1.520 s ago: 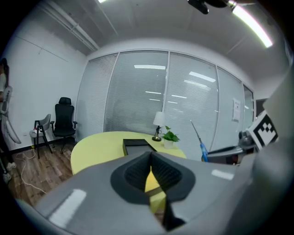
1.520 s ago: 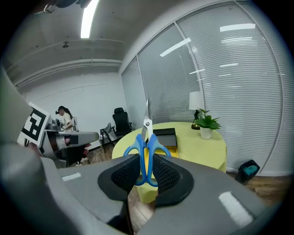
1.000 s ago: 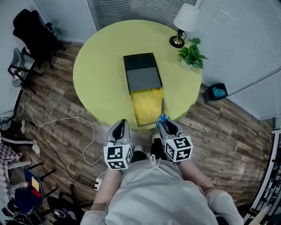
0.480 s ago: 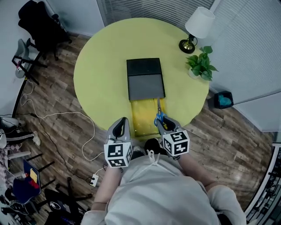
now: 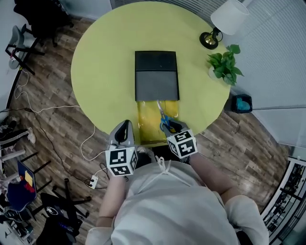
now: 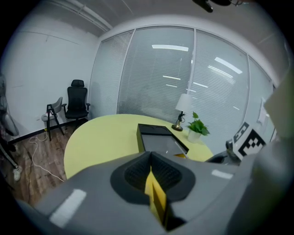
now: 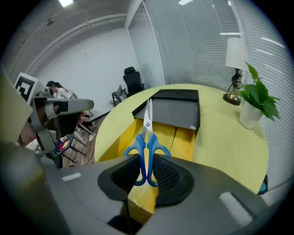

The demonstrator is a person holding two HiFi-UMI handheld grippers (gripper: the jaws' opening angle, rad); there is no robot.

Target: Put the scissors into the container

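A dark box (image 5: 157, 76) lies in the middle of the round yellow table (image 5: 105, 62), its yellow drawer (image 5: 146, 119) pulled out towards me. My right gripper (image 5: 171, 127) is shut on the blue handles of the scissors (image 5: 164, 119). They hang over the drawer's right half with the blades pointing at the box. In the right gripper view the scissors (image 7: 147, 137) stick straight out from the right gripper (image 7: 147, 172), above the drawer (image 7: 183, 137) and in front of the box (image 7: 177, 108). My left gripper (image 5: 124, 128) is at the table's near edge, left of the drawer, shut and holding nothing.
A table lamp (image 5: 224, 21) and a potted plant (image 5: 224, 64) stand at the table's far right. A teal bin (image 5: 241, 103) sits on the wood floor to the right. Chairs (image 5: 33, 14) and a loose cable (image 5: 48, 107) are on the left.
My right gripper has carried the scissors left, from the drawer's right edge to over the drawer, and the blades now tilt left. The left gripper stays at the table's near edge.
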